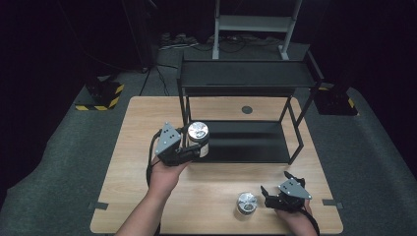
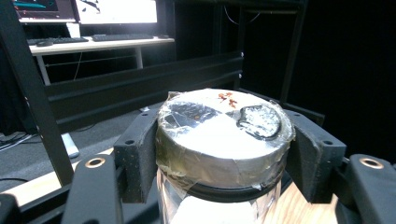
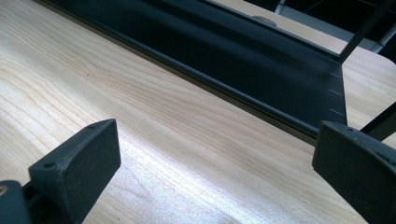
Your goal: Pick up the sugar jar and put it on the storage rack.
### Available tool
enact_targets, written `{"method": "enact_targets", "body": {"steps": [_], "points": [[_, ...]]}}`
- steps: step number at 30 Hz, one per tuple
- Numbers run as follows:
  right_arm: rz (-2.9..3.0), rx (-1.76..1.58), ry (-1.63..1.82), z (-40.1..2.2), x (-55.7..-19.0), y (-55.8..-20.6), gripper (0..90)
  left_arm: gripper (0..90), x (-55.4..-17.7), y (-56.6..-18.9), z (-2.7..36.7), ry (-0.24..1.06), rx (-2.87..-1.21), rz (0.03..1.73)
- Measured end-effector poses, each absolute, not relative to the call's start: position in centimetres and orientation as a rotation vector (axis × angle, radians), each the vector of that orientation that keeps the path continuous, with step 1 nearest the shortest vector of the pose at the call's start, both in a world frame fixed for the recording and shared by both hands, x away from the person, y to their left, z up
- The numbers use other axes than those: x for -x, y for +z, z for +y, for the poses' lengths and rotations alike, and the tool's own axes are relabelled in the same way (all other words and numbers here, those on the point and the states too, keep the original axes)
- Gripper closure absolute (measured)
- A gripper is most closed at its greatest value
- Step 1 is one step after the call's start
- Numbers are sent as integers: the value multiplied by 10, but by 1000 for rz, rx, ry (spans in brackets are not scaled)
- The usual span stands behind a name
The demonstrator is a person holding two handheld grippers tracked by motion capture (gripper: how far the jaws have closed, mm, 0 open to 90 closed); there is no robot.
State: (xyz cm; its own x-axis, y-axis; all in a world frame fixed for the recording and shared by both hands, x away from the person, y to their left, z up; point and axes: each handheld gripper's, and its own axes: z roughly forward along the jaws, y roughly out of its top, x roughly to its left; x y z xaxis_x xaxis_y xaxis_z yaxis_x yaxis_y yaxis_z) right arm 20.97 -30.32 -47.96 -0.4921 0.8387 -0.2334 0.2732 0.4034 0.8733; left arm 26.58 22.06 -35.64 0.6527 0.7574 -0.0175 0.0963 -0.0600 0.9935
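My left gripper (image 1: 198, 146) is shut on a glass jar (image 1: 198, 139) with a silver foil-wrapped lid, held at the front left corner of the black rack's lower shelf (image 1: 246, 147). In the left gripper view both black jaws press the sides of the jar's lid (image 2: 224, 135). A second jar (image 1: 246, 203) with a silver lid stands on the wooden table near its front edge. My right gripper (image 1: 275, 186) stays open just right of that jar, pointing away from me. The right gripper view has wide-apart jaws over bare table wood (image 3: 177, 140), nothing between them.
The black two-level metal rack (image 1: 246, 73) stands on the table's far half, its lower shelf edge (image 3: 224, 65) ahead of the right gripper. A round grommet (image 1: 247, 109) sits behind it. Dark floor and a desk frame lie beyond the table.
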Motion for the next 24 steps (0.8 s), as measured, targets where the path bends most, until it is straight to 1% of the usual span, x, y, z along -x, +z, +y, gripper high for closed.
{"method": "enact_targets", "body": {"steps": [24], "points": [[1979, -949, 1058, -304, -211, -479, 0, 345, -286, -312, 211, 665, -1503, 709]]}}
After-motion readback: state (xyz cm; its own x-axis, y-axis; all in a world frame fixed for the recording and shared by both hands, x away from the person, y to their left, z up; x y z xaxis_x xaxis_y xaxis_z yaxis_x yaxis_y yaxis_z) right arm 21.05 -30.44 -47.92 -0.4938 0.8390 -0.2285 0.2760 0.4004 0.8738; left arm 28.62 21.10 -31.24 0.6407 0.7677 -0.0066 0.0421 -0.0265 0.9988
